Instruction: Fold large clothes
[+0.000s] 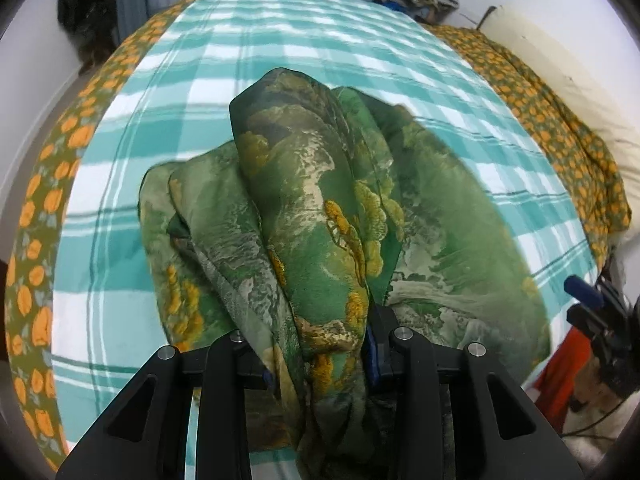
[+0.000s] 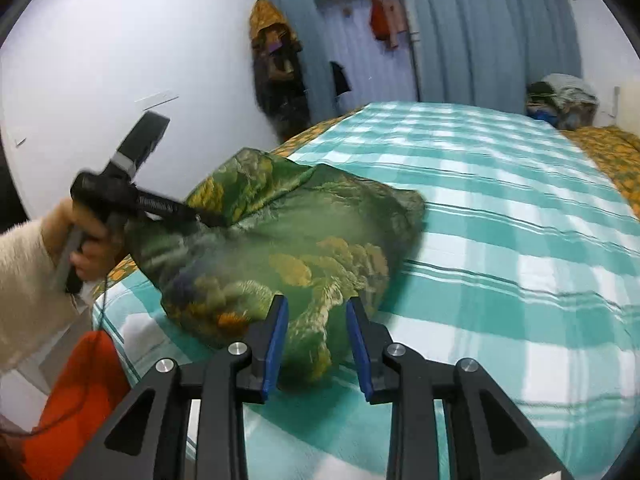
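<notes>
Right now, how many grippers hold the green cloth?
1. The left gripper is shut on the green cloth, at its near-left end. The right gripper is open around the near edge, pads apart.

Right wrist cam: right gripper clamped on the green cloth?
No. The right gripper has its blue pads apart, the green printed cloth loose between them.

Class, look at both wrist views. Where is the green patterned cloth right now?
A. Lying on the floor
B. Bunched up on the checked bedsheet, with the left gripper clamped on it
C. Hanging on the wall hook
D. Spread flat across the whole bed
B: the green cloth sits bunched on the checked bedsheet, gathered between the pads of the left gripper.
</notes>
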Available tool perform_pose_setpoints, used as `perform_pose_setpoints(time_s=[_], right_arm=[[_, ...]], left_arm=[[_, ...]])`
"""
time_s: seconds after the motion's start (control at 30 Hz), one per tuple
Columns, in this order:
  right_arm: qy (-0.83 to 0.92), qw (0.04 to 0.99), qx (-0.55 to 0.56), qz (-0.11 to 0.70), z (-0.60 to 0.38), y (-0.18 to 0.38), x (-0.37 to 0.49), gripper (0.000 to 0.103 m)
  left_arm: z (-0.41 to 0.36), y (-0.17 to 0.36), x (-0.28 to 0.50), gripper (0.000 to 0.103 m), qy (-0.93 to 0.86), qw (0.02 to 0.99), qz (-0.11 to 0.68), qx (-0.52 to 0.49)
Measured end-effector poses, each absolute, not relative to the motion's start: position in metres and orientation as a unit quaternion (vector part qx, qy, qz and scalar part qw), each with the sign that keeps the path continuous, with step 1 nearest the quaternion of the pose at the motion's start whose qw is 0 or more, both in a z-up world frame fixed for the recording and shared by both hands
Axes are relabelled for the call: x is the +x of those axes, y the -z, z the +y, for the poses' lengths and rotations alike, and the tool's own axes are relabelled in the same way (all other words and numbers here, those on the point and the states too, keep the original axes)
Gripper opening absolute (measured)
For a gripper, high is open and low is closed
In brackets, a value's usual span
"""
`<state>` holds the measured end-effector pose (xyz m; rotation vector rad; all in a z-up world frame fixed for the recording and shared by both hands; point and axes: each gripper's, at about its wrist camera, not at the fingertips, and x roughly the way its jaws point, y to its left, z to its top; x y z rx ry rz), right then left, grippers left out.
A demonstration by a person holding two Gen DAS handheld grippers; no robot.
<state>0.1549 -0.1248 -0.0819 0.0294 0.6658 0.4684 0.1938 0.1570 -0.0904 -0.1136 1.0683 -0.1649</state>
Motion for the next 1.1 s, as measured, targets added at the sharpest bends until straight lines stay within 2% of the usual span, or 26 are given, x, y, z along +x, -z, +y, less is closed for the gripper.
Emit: perform_pose_setpoints(time_s=[0.13, 0.23, 0.37, 0.5, 0.63, 0.83, 1.0, 1.1], right_arm=[[-0.265, 0.898, 0.005, 0.352, -0.096, 0.107, 0.178, 0.031], [-0.267, 0.864, 0.003, 0.427, -0.078, 0.146, 0.199, 0.030], [-0.262, 0.844, 0.027, 0.467, -0.072, 0.172, 0.214, 0.028], [-0.256, 0.836, 0.022, 0.485, -0.069, 0.169, 0.222, 0.028], [-0.262, 0.819, 0.025, 0.509, -0.066, 0.134, 0.235, 0.029], [-0.233, 0.850, 0.052, 0.470, -0.063, 0.082, 0.310, 0.029], [-0.211, 0.856, 0.042, 0.469, -0.036, 0.098, 0.388, 0.029], [-0.213, 0.842, -0.013, 0.495, 0.002, 0.134, 0.412, 0.029]], left_arm=[[0.179, 0.104, 0.189, 0.034, 0.076, 0.855, 0.508, -0.070], [0.196, 0.125, 0.188, 0.037, 0.077, 0.846, 0.520, -0.086], [0.214, 0.148, 0.189, 0.043, 0.079, 0.840, 0.517, -0.145], [0.212, 0.149, 0.190, 0.044, 0.080, 0.841, 0.513, -0.153], [0.220, 0.152, 0.185, 0.044, 0.087, 0.840, 0.507, -0.174], [0.233, 0.162, 0.182, 0.045, 0.098, 0.834, 0.498, -0.215], [0.234, 0.164, 0.177, 0.045, 0.101, 0.835, 0.491, -0.227], [0.241, 0.168, 0.173, 0.045, 0.097, 0.834, 0.487, -0.241]])
